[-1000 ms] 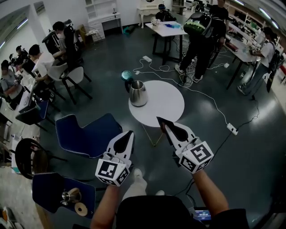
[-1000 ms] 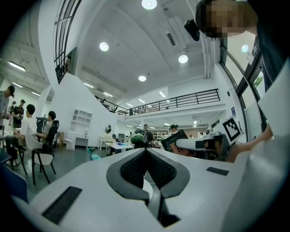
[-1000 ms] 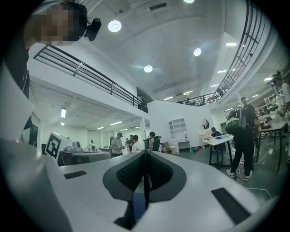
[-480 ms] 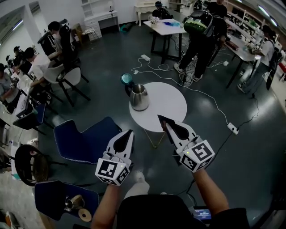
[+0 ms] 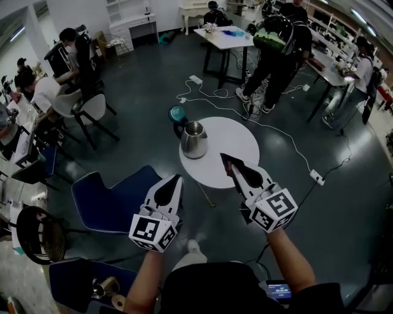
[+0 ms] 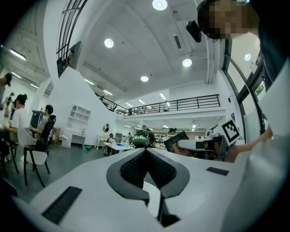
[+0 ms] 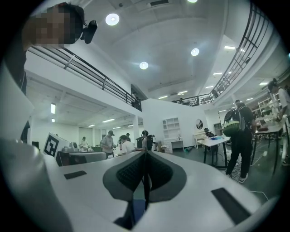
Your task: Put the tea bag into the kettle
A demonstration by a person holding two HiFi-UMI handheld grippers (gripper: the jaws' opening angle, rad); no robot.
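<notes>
Tea bag [image 5: 228, 163] is pinched flat in my right tool [image 5: 226, 159], which is closed tight on it. Kettle [image 5: 194, 138] stands well apart, on the round white desk [image 5: 239, 132]. My left tool [image 5: 176, 178] is closed and empty.

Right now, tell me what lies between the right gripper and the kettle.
Only bare white tabletop, seen in the head view; the right gripper, shut on a reddish tea bag, is apart from the kettle.

Dark grey floor [image 5: 141, 92], round white table [image 5: 236, 144], blue chairs [image 5: 113, 196], bright ceiling lights [image 6: 159, 4].
</notes>
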